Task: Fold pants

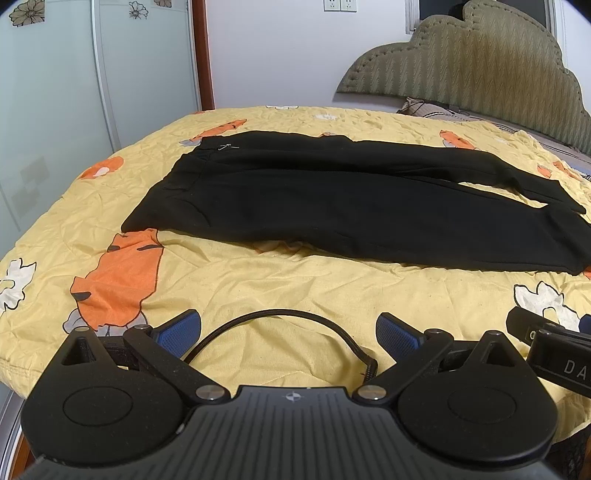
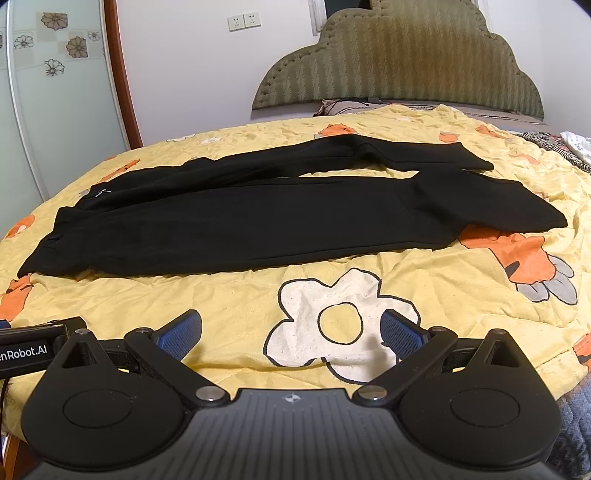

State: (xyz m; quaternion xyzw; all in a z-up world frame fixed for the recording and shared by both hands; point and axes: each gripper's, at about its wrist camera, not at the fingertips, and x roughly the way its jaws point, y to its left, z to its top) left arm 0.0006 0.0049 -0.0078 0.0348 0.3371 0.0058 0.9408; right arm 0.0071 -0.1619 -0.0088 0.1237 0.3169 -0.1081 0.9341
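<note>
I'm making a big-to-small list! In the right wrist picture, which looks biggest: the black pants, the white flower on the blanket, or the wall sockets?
1. Black pants
2. White flower, though it lies nearer the camera
3. Wall sockets, far away

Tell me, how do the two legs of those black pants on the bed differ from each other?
The near leg looks broader and ends closer to the camera, over an orange print on the yellow quilt; the far leg looks narrower and its cuff ends further back. The far leg bends partway along, while the near leg runs fairly straight. A sliver of quilt shows between them near the cuffs. Both are black, lie flat, and join at the waist.
</note>
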